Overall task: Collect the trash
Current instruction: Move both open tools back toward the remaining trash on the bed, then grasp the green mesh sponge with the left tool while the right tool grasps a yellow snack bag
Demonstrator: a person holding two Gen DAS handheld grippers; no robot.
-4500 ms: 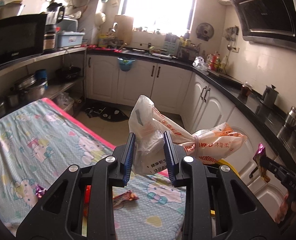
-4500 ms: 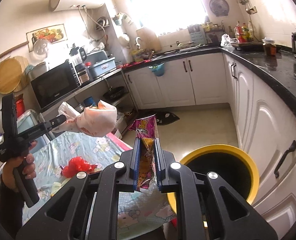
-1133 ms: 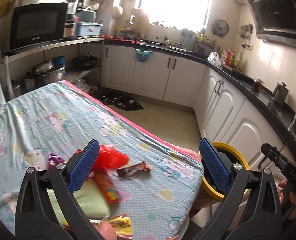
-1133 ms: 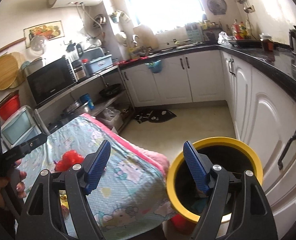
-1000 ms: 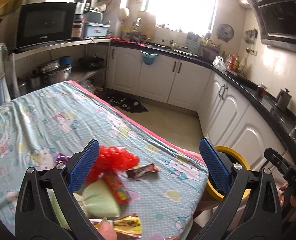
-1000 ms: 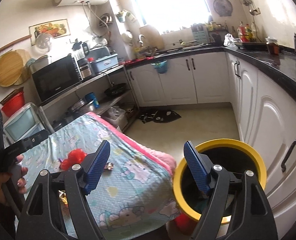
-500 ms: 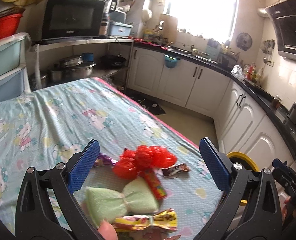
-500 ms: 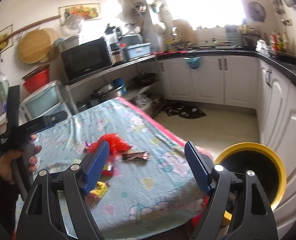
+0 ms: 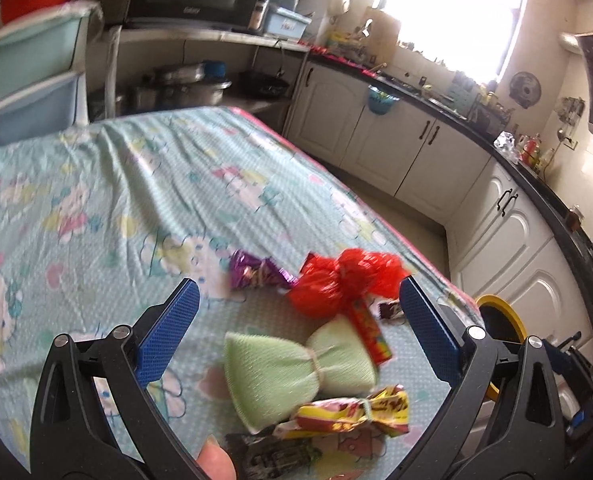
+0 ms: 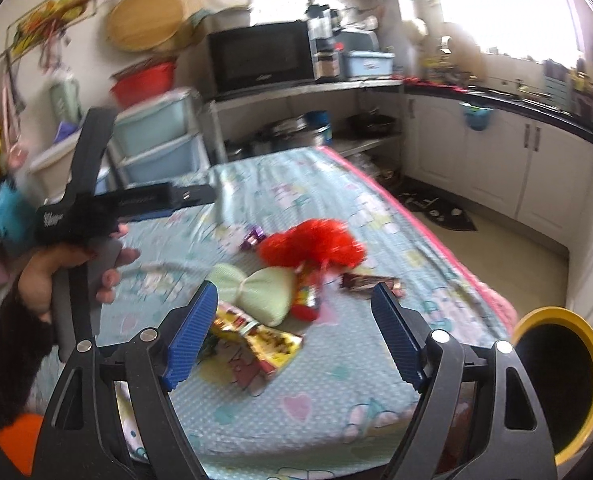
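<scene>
With both tongs agape, wrappers lie on cloth nr bin.

Both tools, emptied and open, swung from bin to table trash.

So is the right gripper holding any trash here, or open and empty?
Open and empty: the right gripper has its blue pads spread wide, with nothing between them.

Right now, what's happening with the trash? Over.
Both tongs, left and right, open, empty. Wrappers and red bag on table. Yellow bin alongside. Nothing blocking.
</scene>
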